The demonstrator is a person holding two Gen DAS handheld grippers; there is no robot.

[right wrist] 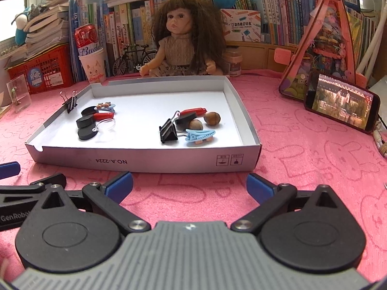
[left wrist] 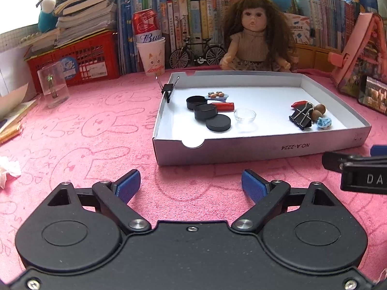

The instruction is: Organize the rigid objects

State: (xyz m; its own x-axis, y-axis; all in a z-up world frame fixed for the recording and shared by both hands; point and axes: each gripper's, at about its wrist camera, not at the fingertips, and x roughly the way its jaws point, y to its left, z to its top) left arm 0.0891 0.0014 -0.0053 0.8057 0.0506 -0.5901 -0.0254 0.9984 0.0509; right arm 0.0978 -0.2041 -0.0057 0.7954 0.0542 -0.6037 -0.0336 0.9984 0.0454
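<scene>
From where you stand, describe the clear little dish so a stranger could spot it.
Find the white cardboard tray on the pink cloth. In its left cluster, the clear dish sits beside three black round caps. It alone is see-through glass.

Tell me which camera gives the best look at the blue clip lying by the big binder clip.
Right wrist view: the blue clip lies side-on, near and unobstructed beside the big binder clip. In the left wrist view the blue clip appears small, end-on and partly hidden.

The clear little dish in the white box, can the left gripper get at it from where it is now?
Probably yes: the left gripper is open and empty, facing the white box. The clear dish sits uncovered, though black discs lie close beside it.
</scene>
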